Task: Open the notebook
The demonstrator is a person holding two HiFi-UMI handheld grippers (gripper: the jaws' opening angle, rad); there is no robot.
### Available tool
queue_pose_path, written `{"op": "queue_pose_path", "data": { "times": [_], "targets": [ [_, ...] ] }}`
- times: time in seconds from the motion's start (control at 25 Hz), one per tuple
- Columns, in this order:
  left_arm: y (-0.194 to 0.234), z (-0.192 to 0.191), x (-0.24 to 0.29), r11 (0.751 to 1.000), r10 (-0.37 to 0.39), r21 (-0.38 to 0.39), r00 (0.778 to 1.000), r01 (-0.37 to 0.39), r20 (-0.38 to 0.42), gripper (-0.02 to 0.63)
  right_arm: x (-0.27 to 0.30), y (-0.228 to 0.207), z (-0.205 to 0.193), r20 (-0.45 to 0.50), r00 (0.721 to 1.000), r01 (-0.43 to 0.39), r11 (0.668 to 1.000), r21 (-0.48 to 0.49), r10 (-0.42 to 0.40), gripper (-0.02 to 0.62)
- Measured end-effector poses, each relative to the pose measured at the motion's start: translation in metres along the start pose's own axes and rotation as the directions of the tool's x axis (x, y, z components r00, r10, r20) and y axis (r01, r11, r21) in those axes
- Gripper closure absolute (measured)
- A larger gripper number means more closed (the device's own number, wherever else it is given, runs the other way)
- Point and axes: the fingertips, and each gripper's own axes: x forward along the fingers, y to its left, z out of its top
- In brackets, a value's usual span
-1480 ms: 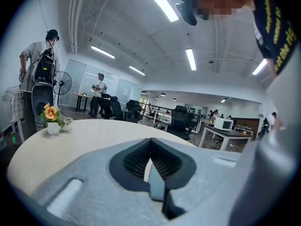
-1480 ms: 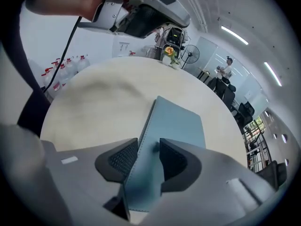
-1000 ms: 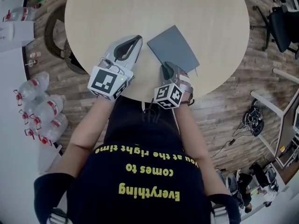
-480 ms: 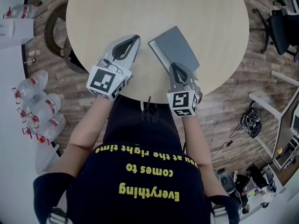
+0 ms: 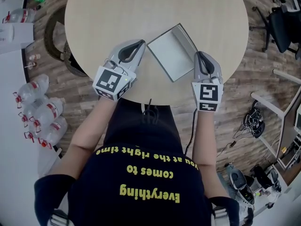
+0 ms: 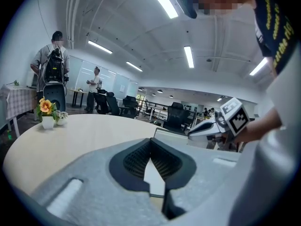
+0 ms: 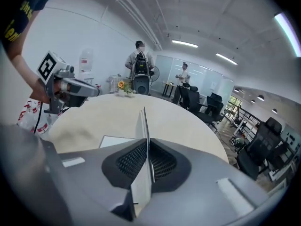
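Note:
The notebook [image 5: 171, 52] lies open near the front edge of the round wooden table [image 5: 117, 13], a white page facing up. Its grey cover [image 5: 188, 37] stands raised along the right side. My right gripper [image 5: 199, 54] is shut on that cover; its jaws have just been closing, with the cover between them. In the right gripper view the cover [image 7: 142, 126] rises edge-on between the pads of my right gripper [image 7: 146, 147]. My left gripper [image 5: 140, 43] rests shut and empty on the table, just left of the notebook. The left gripper view shows my left gripper [image 6: 150, 150] with its pads together.
Several water bottles [image 5: 42, 112] lie on the floor at the left. Office chairs [image 5: 284, 25] stand at the right. A small flower pot [image 6: 47, 114] sits at the table's far side, and people [image 6: 54, 65] stand beyond it.
The right gripper has moved right and up from the notebook's near edge, swinging the grey cover open and baring the white page. The left gripper has stayed put.

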Motion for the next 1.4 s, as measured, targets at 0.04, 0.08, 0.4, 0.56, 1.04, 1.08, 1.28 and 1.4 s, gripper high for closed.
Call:
{"op": "queue_pose_path", "data": {
  "times": [0.04,0.08,0.4,0.56,1.04,1.08,1.28,1.4],
  "targets": [
    [-0.002,-0.003,0.003,1.0,-0.009,-0.001,1.0,0.009,-0.01,0.603,0.002,-0.008,0.0,-0.001,1.0,0.006,1.0,0.018,-0.006,0.561],
    [-0.004,-0.006,0.005,1.0,-0.018,-0.002,1.0,0.018,-0.02,0.603,0.004,-0.016,-0.001,-0.004,1.0,0.009,0.999,0.037,-0.009,0.56],
    [-0.023,-0.036,0.029,0.997,-0.083,-0.004,0.992,0.083,-0.096,0.603,0.027,-0.071,-0.015,-0.068,0.997,-0.008,0.979,0.204,0.023,0.555],
    [-0.032,-0.052,0.043,0.993,-0.119,-0.018,0.983,0.117,-0.14,0.603,0.039,-0.094,-0.028,-0.11,0.992,-0.03,0.948,0.316,0.068,0.555],
    [-0.045,-0.083,0.058,0.984,-0.175,-0.009,0.958,0.178,-0.226,0.603,0.026,-0.091,-0.099,-0.199,0.977,0.022,0.882,0.47,0.081,0.554],
    [-0.045,-0.084,0.059,0.984,-0.175,-0.004,0.957,0.179,-0.229,0.603,0.024,-0.088,-0.107,-0.21,0.974,0.031,0.881,0.473,0.079,0.554],
    [-0.045,-0.083,0.065,0.984,-0.168,0.022,0.96,0.178,-0.225,0.603,0.012,-0.072,-0.138,-0.244,0.969,0.087,0.899,0.43,0.024,0.554],
    [-0.046,-0.083,0.067,0.983,-0.169,0.026,0.959,0.179,-0.226,0.603,0.011,-0.063,-0.157,-0.29,0.957,0.113,0.929,0.353,-0.007,0.584]
  ]
}}
